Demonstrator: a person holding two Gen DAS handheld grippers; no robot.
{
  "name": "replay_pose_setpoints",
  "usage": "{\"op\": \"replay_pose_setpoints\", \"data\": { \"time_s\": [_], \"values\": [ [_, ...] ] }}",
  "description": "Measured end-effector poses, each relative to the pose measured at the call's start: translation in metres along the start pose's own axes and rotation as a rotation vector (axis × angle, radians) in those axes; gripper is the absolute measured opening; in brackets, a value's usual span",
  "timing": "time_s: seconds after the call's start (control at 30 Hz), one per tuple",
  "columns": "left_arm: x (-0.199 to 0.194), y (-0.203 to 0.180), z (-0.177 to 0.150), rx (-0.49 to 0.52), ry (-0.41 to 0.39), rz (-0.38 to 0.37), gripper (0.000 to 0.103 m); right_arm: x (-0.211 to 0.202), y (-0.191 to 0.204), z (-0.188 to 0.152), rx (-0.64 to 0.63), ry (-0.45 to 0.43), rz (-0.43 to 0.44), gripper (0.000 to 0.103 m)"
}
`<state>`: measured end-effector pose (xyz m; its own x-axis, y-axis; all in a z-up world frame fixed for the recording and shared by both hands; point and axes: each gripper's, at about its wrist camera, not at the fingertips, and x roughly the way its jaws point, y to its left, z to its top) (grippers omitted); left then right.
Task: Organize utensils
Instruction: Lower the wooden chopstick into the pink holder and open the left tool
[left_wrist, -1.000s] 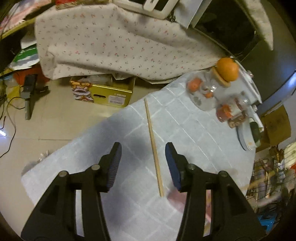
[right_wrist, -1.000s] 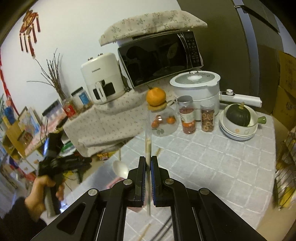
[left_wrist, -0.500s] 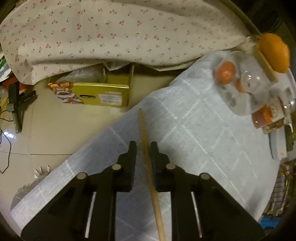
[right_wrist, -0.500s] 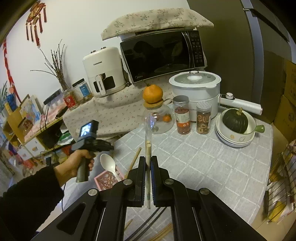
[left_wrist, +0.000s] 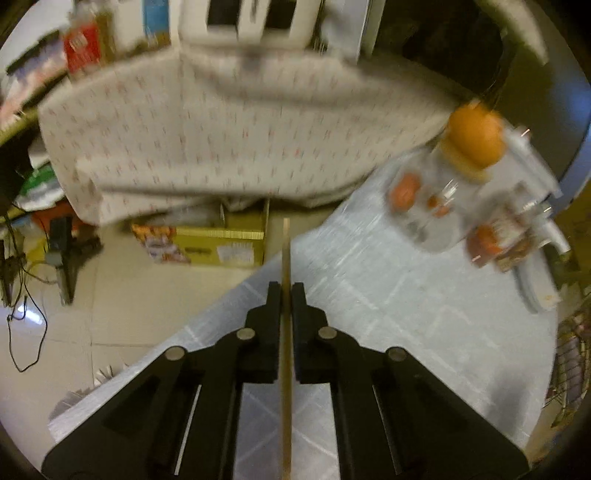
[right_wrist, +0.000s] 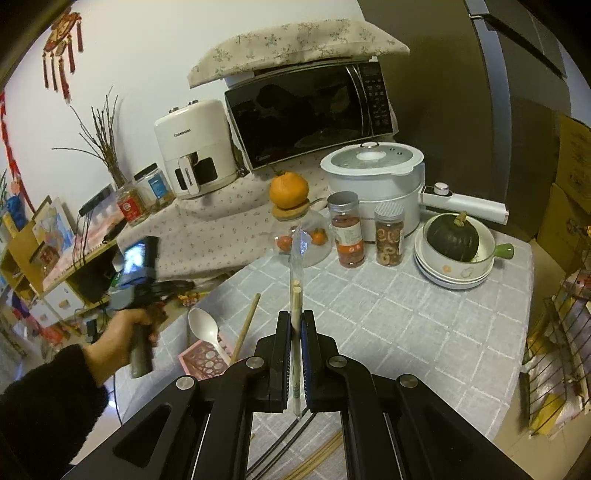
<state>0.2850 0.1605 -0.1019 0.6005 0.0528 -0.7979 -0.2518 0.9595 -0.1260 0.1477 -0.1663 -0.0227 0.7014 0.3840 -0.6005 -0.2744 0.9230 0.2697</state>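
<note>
My left gripper (left_wrist: 285, 291) has its jaws closing tight on a wooden chopstick (left_wrist: 285, 251), which runs straight between the pads and sticks out past the table edge. My right gripper (right_wrist: 295, 321) is shut on a clear plastic sleeve of chopsticks (right_wrist: 296, 273), held upright over the checked tablecloth (right_wrist: 406, 332). In the right wrist view a hand (right_wrist: 125, 328) carries the blurred left gripper (right_wrist: 177, 286) at the left. Close by, a white spoon (right_wrist: 205, 328) rests on a pink patterned box (right_wrist: 203, 365) with a wooden chopstick (right_wrist: 247, 326) beside it.
Dark chopsticks (right_wrist: 280, 443) and wooden ones (right_wrist: 317, 458) lie near the front edge. A glass jar topped with an orange (right_wrist: 289, 190), spice jars (right_wrist: 347, 236), stacked bowls holding a squash (right_wrist: 452, 240) and a cooker (right_wrist: 369, 181) stand at the back. A wire rack (right_wrist: 554, 350) is on the right.
My left gripper closed on the wooden chopstick that lay on the table and raised it, the view swinging up. The right gripper kept its hold on the sleeve.
</note>
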Motion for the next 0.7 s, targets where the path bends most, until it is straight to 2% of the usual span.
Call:
{"op": "replay_pose_setpoints", "data": {
  "time_s": [0.23, 0.4, 0.53, 0.7],
  "values": [
    [-0.106, 0.006, -0.014, -0.031, -0.235, -0.091, 0.006, -0.018, 0.004, 0.004, 0.039, -0.058, 0.028, 0.005],
    [-0.175, -0.009, -0.019, 0.038, -0.406, -0.119, 0.006, -0.024, 0.01, 0.005, 0.046, -0.077, 0.046, 0.005],
    [-0.211, -0.019, -0.024, 0.067, -0.484, -0.163, 0.006, -0.029, 0.012, 0.005, 0.04, -0.092, 0.045, 0.005],
    [-0.228, -0.031, -0.037, 0.095, -0.507, -0.229, 0.006, -0.033, 0.012, 0.005, 0.05, -0.107, 0.05, 0.005]
  ]
}}
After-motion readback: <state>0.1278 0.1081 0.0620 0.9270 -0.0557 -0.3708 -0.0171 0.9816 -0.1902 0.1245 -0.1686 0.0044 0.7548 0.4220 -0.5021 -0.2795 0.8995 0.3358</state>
